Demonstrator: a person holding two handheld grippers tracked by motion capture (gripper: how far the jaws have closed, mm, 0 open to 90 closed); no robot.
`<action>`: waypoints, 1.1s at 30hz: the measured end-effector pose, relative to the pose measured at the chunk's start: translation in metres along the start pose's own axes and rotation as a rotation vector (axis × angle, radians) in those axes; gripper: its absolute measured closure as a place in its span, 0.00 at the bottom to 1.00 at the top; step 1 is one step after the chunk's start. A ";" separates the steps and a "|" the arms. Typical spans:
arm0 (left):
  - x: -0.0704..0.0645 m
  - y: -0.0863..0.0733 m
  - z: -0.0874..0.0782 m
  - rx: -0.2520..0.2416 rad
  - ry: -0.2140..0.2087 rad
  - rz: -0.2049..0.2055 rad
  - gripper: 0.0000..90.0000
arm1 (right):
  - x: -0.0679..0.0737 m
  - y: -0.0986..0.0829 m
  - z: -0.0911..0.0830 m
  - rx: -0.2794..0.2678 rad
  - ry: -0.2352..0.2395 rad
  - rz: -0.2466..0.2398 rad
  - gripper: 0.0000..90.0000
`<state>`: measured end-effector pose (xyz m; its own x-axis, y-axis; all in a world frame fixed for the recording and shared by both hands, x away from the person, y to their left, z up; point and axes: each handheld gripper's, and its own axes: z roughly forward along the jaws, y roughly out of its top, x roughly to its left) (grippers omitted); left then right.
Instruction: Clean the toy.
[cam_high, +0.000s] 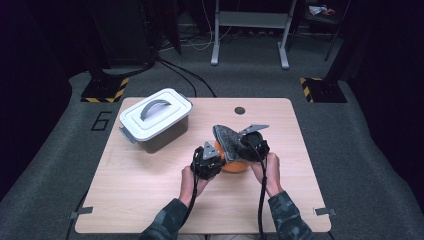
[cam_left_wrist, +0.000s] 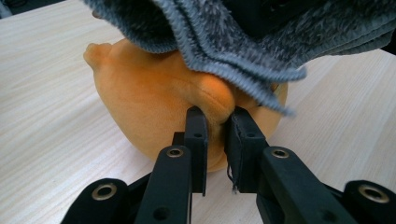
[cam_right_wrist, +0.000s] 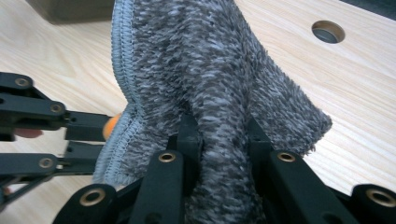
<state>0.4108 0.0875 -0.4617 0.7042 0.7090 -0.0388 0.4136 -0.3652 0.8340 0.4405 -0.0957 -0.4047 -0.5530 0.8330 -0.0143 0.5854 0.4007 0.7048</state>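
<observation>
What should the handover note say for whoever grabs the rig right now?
Left gripper: shut, pinching a fold of the orange plush toy, which sits on the table.
Right gripper: shut on the grey cloth, held over the toy's top.
Lidded white bin stands at the far left, closed, untouched.
Done: both things gripped, cloth on toy.
Left: probably wiping or wrapping the toy; unclear whether the bin comes into it.
</observation>
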 end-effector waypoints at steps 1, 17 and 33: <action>0.000 -0.001 0.000 0.001 0.001 0.000 0.88 | -0.001 0.000 0.001 0.000 -0.004 0.000 0.83; 0.004 -0.006 0.001 0.009 -0.002 -0.016 0.88 | -0.026 -0.021 -0.001 0.027 -0.051 0.066 0.83; 0.006 -0.010 0.001 0.016 0.002 -0.033 0.87 | -0.059 -0.051 0.017 0.101 -0.048 0.195 0.83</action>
<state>0.4120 0.0950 -0.4707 0.6891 0.7217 -0.0651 0.4459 -0.3515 0.8232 0.4536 -0.1587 -0.4522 -0.3956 0.9149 0.0797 0.7362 0.2641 0.6231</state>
